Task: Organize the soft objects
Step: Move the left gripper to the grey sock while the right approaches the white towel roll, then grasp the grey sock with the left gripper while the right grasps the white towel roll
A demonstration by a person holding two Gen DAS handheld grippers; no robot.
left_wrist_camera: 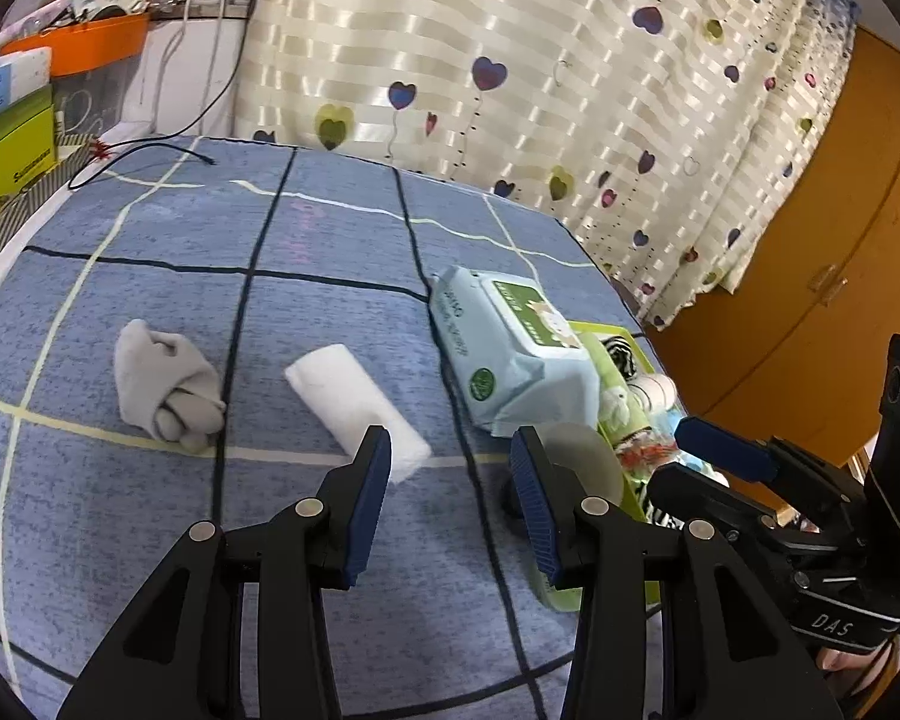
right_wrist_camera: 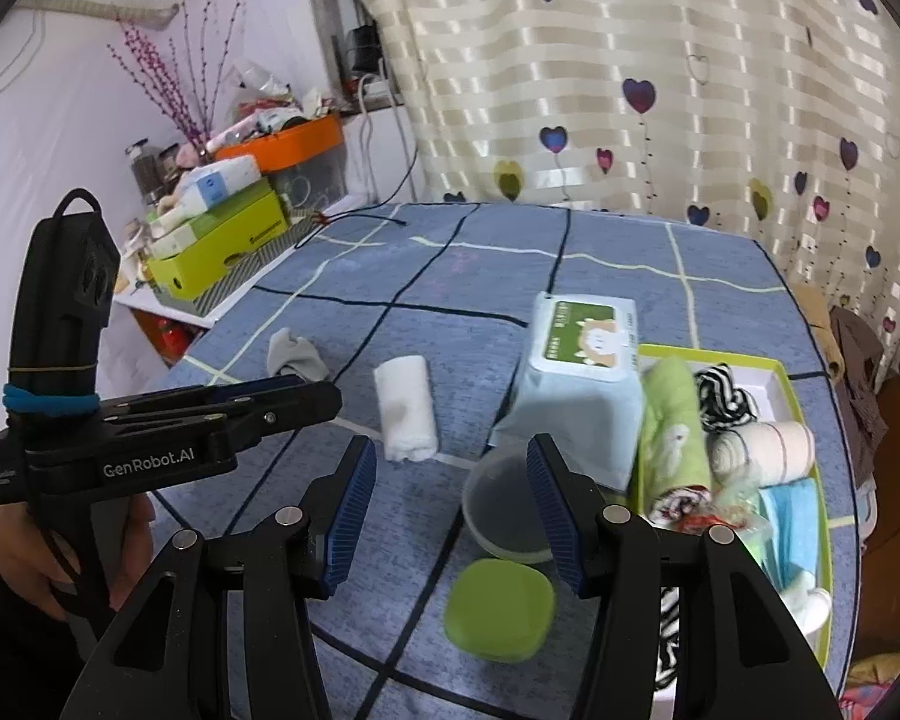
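Note:
A rolled white towel [left_wrist_camera: 354, 408] [right_wrist_camera: 405, 414] lies on the blue checked cover, with a grey sock bundle [left_wrist_camera: 168, 387] [right_wrist_camera: 294, 357] to its left. My left gripper [left_wrist_camera: 450, 450] [right_wrist_camera: 324, 396] hangs open just short of the towel's near end, holding nothing. My right gripper [right_wrist_camera: 450, 456] [left_wrist_camera: 684, 456] is open and empty too, above a clear round lid [right_wrist_camera: 504, 510] and a green lid [right_wrist_camera: 498, 609]. A pale blue wipes pack [left_wrist_camera: 510, 348] [right_wrist_camera: 582, 372] leans on the green tray [right_wrist_camera: 804, 396]. The tray holds a green towel [right_wrist_camera: 672, 426], a zebra cloth [right_wrist_camera: 723, 396], a beige roll [right_wrist_camera: 768, 444] and a blue cloth [right_wrist_camera: 789, 516].
A black cable [left_wrist_camera: 150, 147] lies on the far left of the cover. Boxes and an orange bin [right_wrist_camera: 282, 147] crowd the shelf at the left. A heart-print curtain [left_wrist_camera: 510, 60] hangs behind, with a wooden cabinet [left_wrist_camera: 810, 276] at the right. A hand [right_wrist_camera: 60, 552] grips the left tool.

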